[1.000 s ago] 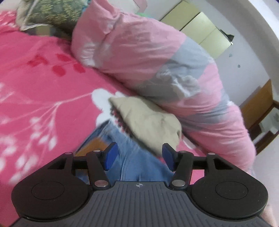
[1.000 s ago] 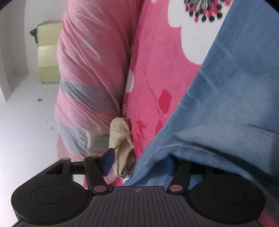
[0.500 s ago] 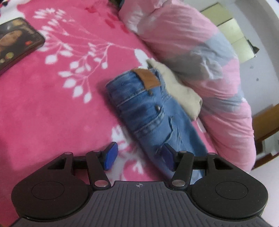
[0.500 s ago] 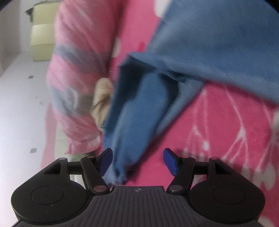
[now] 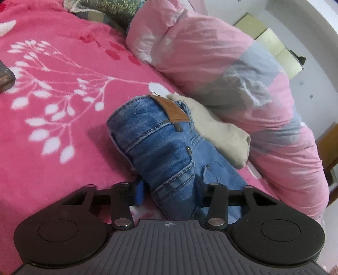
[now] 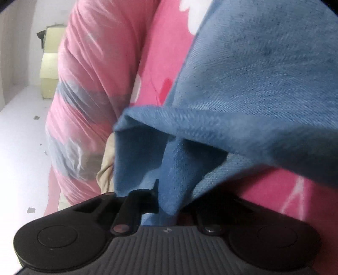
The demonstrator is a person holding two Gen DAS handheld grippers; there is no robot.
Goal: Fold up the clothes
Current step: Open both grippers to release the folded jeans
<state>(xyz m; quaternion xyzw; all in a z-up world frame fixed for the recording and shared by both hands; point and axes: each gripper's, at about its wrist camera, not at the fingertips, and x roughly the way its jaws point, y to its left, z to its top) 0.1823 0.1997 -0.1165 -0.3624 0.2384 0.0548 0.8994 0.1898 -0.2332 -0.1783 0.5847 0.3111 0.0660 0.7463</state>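
Note:
Folded blue jeans (image 5: 160, 143) with a brown leather patch (image 5: 173, 110) lie on the pink flowered bedspread (image 5: 52, 105). My left gripper (image 5: 169, 190) straddles their near end, and its jaws are closing on the thick denim fold between them. One blue pad (image 5: 138, 193) touches the fabric; the other is hidden behind it. In the right wrist view the jeans (image 6: 253, 84) fill the upper right. My right gripper (image 6: 169, 203) is closing too, with a pinch of denim pressed between its pads.
A beige folded garment (image 5: 221, 137) lies against the jeans' far side, seen also as the beige garment (image 6: 105, 169). Behind it is a rolled pink and grey quilt (image 5: 232, 74). A dark flat object (image 5: 5, 78) sits at the left edge. A green patterned pillow (image 5: 109, 8) lies at the top.
Both grippers sank toward the jeans and their jaws closed in. The left now has the near denim fold between its fingers. The right went from wide apart to pinching a denim fold.

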